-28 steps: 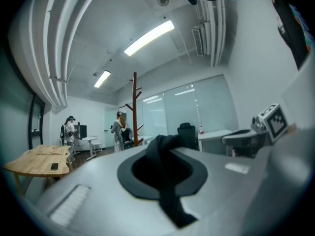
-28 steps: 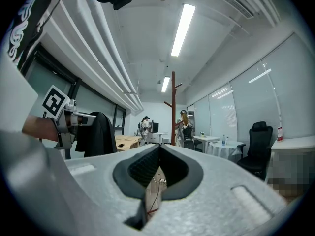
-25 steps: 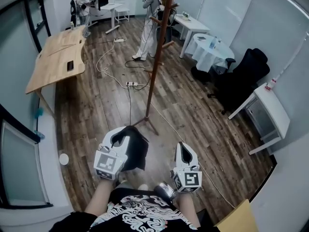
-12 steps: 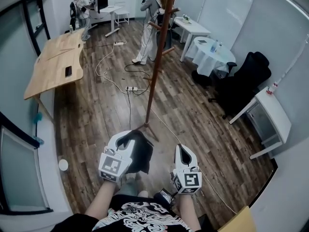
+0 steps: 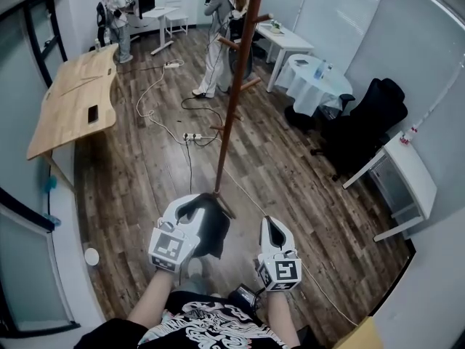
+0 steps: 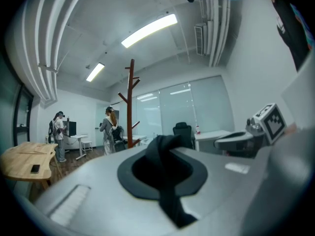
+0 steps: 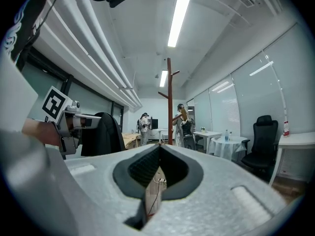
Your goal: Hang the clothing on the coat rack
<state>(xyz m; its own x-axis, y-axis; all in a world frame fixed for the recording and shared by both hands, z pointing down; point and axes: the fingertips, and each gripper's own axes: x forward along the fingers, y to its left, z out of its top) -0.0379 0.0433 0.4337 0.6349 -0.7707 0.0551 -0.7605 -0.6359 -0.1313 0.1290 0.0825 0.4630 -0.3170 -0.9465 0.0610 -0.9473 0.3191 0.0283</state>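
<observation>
- Clothing [image 5: 212, 230] is being clamped by left gripper [image 5: 192, 206]; right gripper [image 5: 271, 227] is being carried closed, empty.
- Coat rack [image 5: 234, 100] is being faced at twelve o'clock, left gripper nearer.

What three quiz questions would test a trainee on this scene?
1. True or false: the left gripper is shut on the black garment.
2. What is between the jaws of the right gripper? A) nothing B) the garment C) a hanger
3. How many other people stand beyond the rack?

Key: 1 true; 2 A; 3 two.
</observation>
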